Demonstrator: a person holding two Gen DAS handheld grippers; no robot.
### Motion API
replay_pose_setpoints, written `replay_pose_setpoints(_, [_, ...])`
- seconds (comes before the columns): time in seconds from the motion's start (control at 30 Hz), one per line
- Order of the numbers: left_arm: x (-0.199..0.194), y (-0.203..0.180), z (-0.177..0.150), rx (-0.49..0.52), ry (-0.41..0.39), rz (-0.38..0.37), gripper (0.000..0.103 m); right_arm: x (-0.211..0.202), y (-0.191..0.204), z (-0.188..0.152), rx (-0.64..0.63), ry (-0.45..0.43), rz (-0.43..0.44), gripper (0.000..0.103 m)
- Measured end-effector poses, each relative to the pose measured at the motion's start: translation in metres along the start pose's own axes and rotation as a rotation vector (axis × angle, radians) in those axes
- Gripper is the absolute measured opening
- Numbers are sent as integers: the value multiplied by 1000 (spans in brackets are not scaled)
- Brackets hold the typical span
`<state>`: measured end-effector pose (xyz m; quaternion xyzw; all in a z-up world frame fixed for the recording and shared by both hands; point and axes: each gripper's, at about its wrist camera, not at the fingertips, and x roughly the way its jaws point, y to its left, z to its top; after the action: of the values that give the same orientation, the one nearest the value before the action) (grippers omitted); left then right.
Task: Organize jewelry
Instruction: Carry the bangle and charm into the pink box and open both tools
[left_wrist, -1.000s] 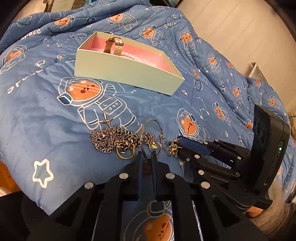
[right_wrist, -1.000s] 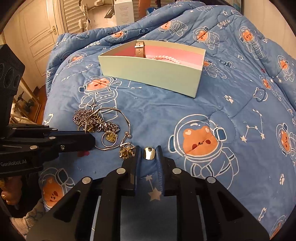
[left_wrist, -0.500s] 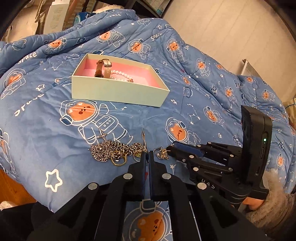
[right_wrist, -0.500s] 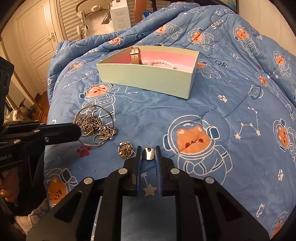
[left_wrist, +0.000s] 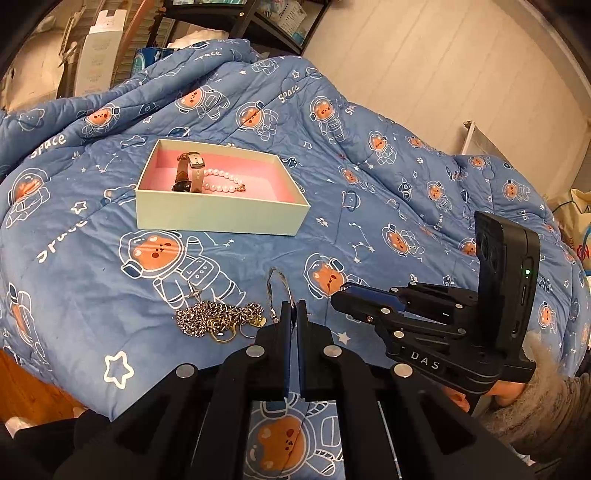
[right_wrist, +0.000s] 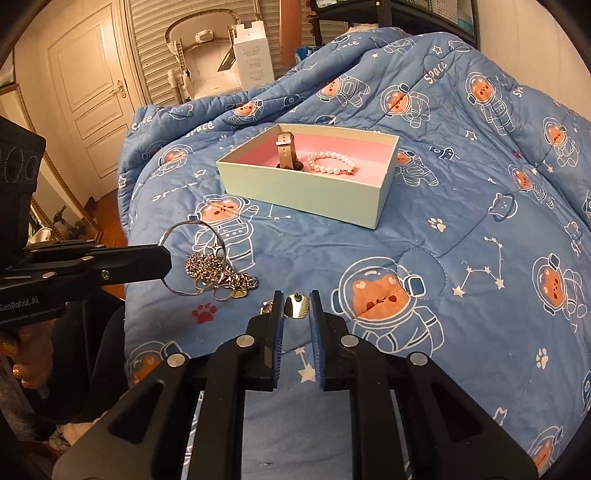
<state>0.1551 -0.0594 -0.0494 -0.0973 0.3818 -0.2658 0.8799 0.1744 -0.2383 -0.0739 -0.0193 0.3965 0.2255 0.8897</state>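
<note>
A pale green box (left_wrist: 221, 216) with a pink inside sits on the blue quilt and holds a watch (left_wrist: 188, 173) and a pearl bracelet (left_wrist: 221, 182); it also shows in the right wrist view (right_wrist: 306, 192). My left gripper (left_wrist: 293, 308) is shut on a thin silver bangle (left_wrist: 277, 288), lifted above the quilt; the bangle shows as a ring (right_wrist: 192, 258) in the right wrist view. A heap of chains and rings (left_wrist: 218, 319) lies just left of it. My right gripper (right_wrist: 297, 299) is shut on a small gold pendant (right_wrist: 295, 306).
The quilt (right_wrist: 461, 229) drops off at its left edge to a wooden floor (left_wrist: 29, 391). A white door (right_wrist: 96, 96), a white carton (right_wrist: 253, 59) and shelves stand behind the bed. A wall (left_wrist: 424, 62) runs along the far right.
Both grippers have risen and pulled back from the quilt. The left one has lifted the silver bangle off the chain heap. The right one still holds the pendant.
</note>
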Motion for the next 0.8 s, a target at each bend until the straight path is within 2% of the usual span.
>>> replay_pose_setpoints(0.3, [-7,2,31,65,-29,11,3,-3,-5,31,40,-31,115,14])
replay_pose_setpoints(0.53, [-2,8,72,111,-51,18,3,2,-15,67,14,-63,123,14])
replay_pose_setpoints(0.8, [29,23,112,142,-24,40,3,28,-34,108,-2,-54,86,14])
